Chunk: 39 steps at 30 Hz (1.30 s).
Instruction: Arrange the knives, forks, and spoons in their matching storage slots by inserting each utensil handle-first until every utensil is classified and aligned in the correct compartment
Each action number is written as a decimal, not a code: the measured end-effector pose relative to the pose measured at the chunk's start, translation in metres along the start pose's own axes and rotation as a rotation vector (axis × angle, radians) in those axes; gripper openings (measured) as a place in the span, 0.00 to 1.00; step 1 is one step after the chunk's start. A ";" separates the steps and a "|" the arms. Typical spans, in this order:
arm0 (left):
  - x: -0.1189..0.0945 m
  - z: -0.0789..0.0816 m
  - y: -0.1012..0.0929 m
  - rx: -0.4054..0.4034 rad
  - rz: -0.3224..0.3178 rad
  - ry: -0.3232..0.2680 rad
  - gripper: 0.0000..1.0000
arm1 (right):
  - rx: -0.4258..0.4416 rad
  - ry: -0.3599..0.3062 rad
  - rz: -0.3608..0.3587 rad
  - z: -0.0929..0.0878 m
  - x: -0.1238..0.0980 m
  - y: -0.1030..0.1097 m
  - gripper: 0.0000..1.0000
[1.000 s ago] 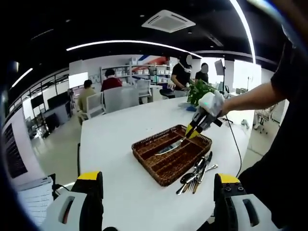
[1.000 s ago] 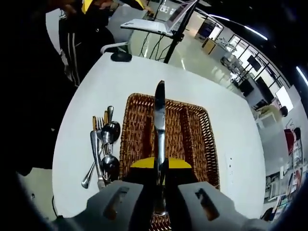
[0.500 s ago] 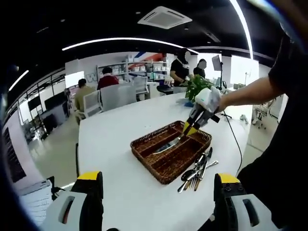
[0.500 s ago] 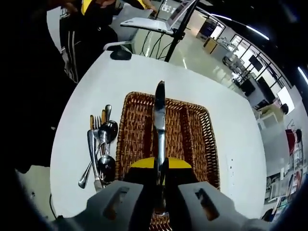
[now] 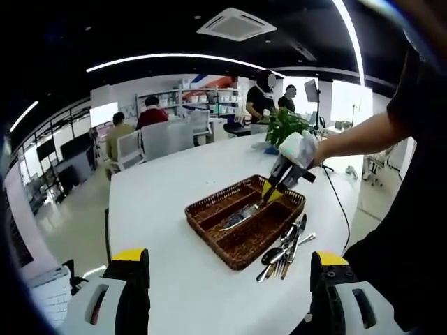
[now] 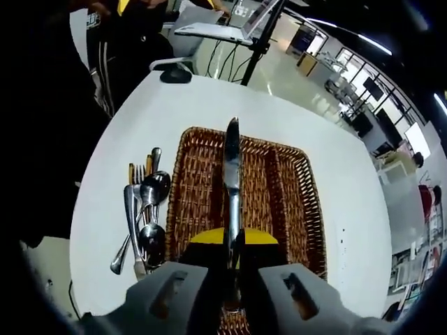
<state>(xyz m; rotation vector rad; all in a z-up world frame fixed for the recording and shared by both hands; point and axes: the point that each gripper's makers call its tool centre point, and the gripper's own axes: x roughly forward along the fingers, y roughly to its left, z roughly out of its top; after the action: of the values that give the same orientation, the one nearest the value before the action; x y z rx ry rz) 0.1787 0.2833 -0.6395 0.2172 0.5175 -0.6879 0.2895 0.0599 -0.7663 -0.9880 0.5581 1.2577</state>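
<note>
knife (image 6: 231, 174) clamped between right gripper (image 6: 232, 258) fingers (image 6: 174, 293), blade over basket (image 6: 293, 202)

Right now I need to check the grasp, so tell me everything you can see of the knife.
The knife is a shiny, silver-coloured metal table knife. The right gripper is shut on its handle, blade pointing away from the gripper with its rounded tip forward. It is held over the brown wicker tray, roughly in line with its dividers. Whether the blade touches the tray cannot be told.
</note>
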 end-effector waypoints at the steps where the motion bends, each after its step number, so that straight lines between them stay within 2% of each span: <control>1: 0.001 0.001 0.002 0.003 0.005 0.001 1.00 | 0.003 -0.001 0.000 0.000 0.001 0.000 0.02; 15: 0.014 0.012 0.007 0.016 0.000 0.002 1.00 | 0.017 -0.003 0.010 -0.007 0.015 0.005 0.02; 39: 0.013 0.006 0.015 -0.001 0.017 0.018 1.00 | 0.038 0.029 0.046 -0.028 0.047 0.019 0.02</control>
<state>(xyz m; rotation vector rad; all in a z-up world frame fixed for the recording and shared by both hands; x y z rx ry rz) 0.1991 0.2858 -0.6409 0.2272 0.5326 -0.6701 0.2885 0.0603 -0.8240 -0.9672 0.6278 1.2707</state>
